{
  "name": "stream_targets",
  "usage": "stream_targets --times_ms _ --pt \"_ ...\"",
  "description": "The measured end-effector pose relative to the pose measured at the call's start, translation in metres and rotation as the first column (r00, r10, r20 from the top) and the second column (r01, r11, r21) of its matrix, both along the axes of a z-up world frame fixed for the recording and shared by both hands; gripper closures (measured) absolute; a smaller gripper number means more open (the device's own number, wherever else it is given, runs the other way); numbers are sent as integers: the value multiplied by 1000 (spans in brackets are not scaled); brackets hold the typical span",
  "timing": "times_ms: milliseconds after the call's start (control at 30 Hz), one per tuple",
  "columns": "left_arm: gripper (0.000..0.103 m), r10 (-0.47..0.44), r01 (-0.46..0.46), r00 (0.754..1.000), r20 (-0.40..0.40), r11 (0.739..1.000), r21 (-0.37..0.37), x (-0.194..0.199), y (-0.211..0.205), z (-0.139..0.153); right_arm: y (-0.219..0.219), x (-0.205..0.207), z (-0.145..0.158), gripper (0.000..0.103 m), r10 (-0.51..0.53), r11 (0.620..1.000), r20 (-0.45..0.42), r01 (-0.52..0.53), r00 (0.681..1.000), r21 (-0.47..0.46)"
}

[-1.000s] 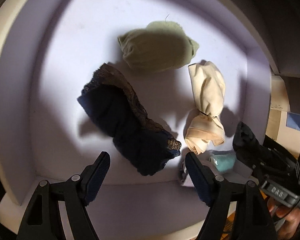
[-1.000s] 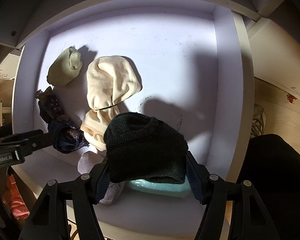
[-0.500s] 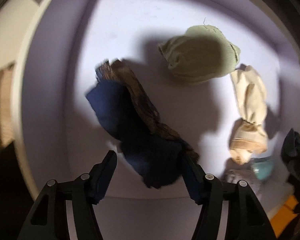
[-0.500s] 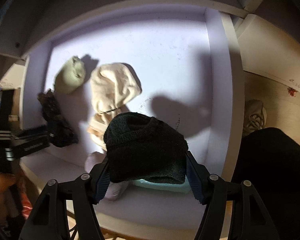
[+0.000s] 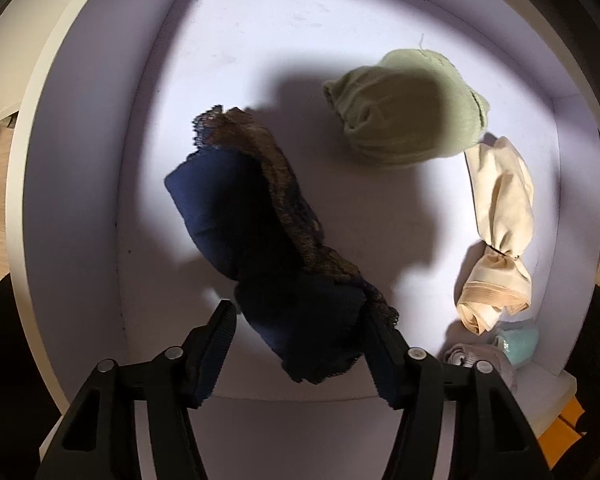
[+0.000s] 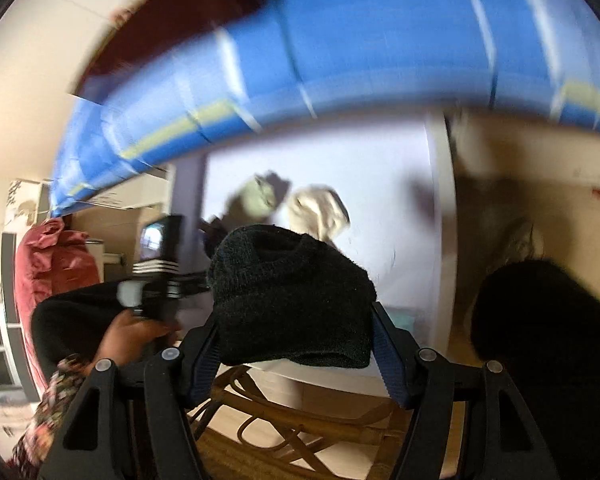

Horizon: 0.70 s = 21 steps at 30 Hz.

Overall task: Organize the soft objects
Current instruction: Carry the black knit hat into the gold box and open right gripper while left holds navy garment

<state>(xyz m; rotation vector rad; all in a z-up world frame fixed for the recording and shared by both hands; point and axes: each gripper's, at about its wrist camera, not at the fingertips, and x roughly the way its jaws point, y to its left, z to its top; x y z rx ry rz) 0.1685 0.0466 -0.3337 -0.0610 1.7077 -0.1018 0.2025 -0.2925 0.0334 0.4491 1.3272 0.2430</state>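
Navy lace bundle (image 5: 260, 240) lies diagonally, upper-left to lower-right.

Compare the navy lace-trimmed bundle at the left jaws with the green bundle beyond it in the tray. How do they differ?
The navy lace-trimmed bundle is dark, long and edged with brown lace; the green bundle is pale, plain and rounded. The navy bundle's near end sits between the jaws of the left gripper, which have just been closing; the green bundle lies free, further back. Both are rolled soft items in the white tray.

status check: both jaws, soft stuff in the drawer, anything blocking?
Left gripper closing around navy lace bundle. Right gripper holds black knit roll. No obstruction.
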Motion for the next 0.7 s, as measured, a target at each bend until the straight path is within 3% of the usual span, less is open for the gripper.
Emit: stream_targets --times_ms 167,367,533,700 --pt "43 10 -10 1000 -2 1000 -5 17 6 3 -12 19 68 35 3 1000 125 -4 992 6" --pt "43 -7 7 1000 -9 1000 6 8 0 6 -19 72 123 35 -25 998 232 37 972 -46" --pt "43 -16 16 1000 -16 1000 11 11 -7 2 -18 138 142 35 -53 988 294 94 954 -124" --pt "44 -33 33 999 -12 999 12 15 -7 -1 -17 196 142 35 -89 980 319 140 944 -139"
